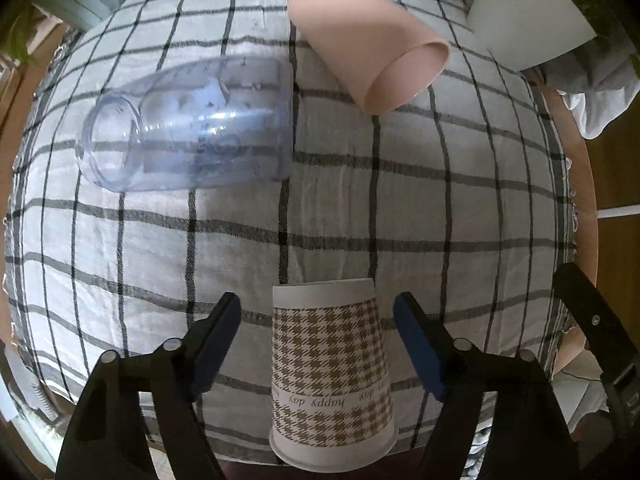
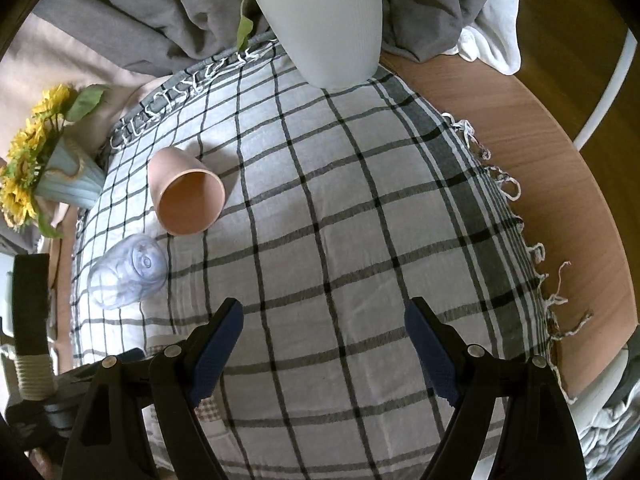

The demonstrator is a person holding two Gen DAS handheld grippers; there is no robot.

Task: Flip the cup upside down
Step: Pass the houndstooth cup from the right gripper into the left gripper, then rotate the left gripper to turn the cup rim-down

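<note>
**Paper cup inverted between open left jaws**

The left gripper (image 1: 318, 336) stands with its jaws wide, a gap on each side of the paper cup (image 1: 330, 368), which sits upside down on the checked cloth (image 1: 360, 200), base up, rim down. The right gripper (image 2: 324, 340) is also spread wide, with only cloth between its fingers. Farther out, a clear cup (image 1: 188, 128) and a pink cup (image 1: 368, 44) lie on their sides, apart from each other. A white pot (image 2: 324, 20) stands at the cloth's far edge.
</note>
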